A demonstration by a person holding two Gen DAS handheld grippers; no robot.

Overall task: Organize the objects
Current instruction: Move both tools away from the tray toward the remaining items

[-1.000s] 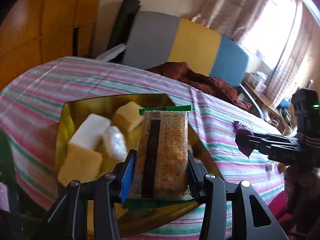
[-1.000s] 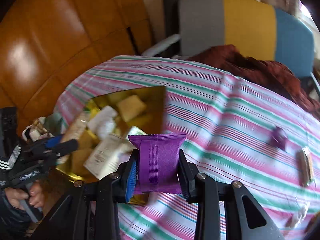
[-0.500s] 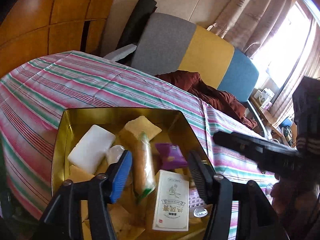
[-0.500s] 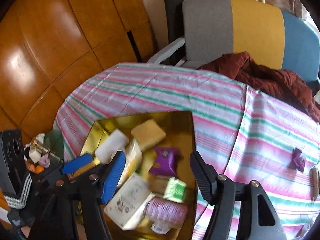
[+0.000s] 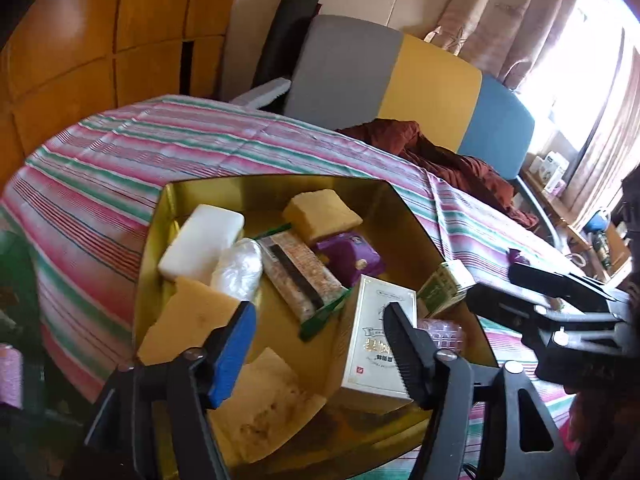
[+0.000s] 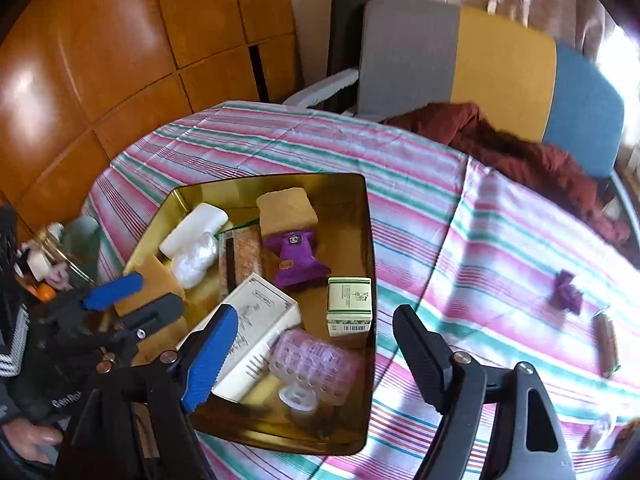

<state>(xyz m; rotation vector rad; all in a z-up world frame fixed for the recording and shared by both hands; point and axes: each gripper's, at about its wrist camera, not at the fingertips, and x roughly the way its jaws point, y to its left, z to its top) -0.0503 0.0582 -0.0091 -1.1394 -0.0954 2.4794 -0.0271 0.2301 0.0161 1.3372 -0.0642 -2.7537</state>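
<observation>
A gold tray (image 6: pixel 370 240) sits on a table with a striped cloth (image 6: pixel 460 240). Both grippers hang over the tray. The left gripper (image 5: pixel 320 332) has its jaws spread apart, and they have just been opening. Nothing is pinched between them. The right gripper (image 6: pixel 316 344) also has its jaws spread wide, just opened, with nothing held. The cracker pack (image 5: pixel 300 276) lies flat in the middle of the tray, with its green end near the white box (image 5: pixel 376 344). The purple pack (image 6: pixel 296 256) lies in the tray too, just beside the cracker pack and touching a yellow sponge (image 6: pixel 286 210) behind it. A white bar (image 6: pixel 194 226) and a clear bag (image 6: pixel 194 260) lie at the left side of the tray. A small green carton (image 6: pixel 350 306) stands against the right wall of the tray. A pink plastic thing (image 6: pixel 312 364) lies in front of the carton, near the white box. More yellow sponges (image 5: pixel 188 320) rest at the near left of the tray. Out on the cloth, well apart from the tray, lie another purple wrapper (image 6: pixel 566 290) and a brown bar (image 6: pixel 606 344). A red cloth (image 6: pixel 520 152) is heaped on the chair (image 6: pixel 500 64) behind the table.
</observation>
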